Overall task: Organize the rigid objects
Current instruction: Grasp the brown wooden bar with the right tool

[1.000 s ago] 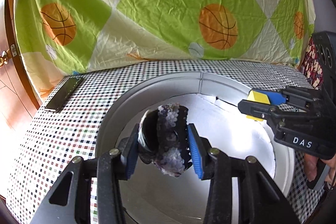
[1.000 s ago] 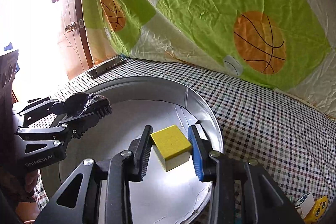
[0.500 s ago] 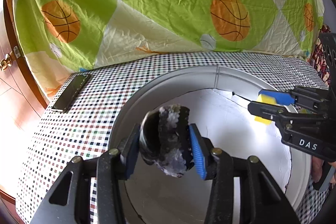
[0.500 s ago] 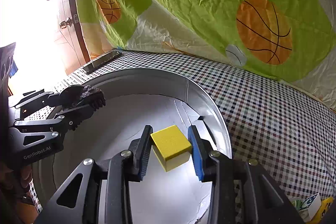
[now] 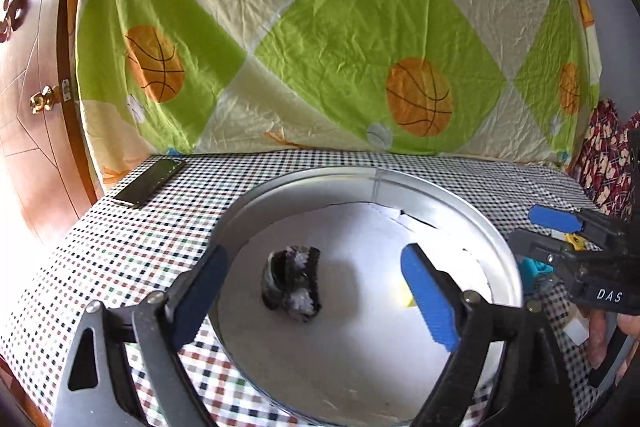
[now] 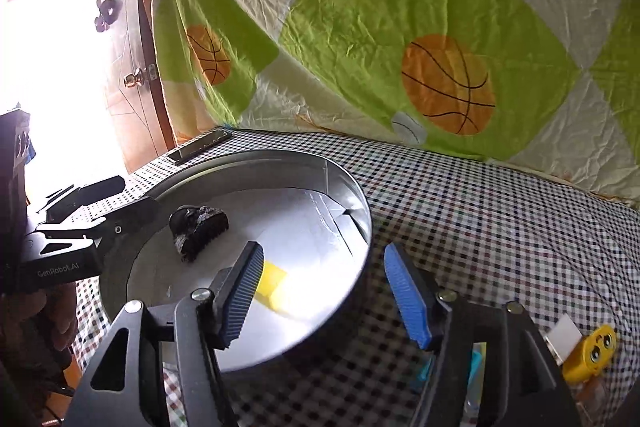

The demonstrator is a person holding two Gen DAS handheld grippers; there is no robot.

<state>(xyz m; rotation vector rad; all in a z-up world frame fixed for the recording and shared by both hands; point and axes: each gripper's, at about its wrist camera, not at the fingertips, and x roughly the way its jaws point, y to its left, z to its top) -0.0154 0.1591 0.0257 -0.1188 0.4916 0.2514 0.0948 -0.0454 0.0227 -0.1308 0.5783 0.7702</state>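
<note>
A round metal basin with a white floor sits on the checkered table. A dark toy car with whitish patches lies on the basin floor. A yellow block lies in the basin too; in the left wrist view only its corner shows behind a finger. My left gripper is open and empty above the basin's near side. My right gripper is open and empty over the basin's right rim; it also shows in the left wrist view.
A black phone lies at the table's far left corner. A yellow toy with eyes, a white block and a turquoise piece lie on the table to the right of the basin. A basketball-print sheet hangs behind.
Both grippers have opened and pulled back. The toy car and the yellow block, held a moment ago, now lie on the basin floor.
</note>
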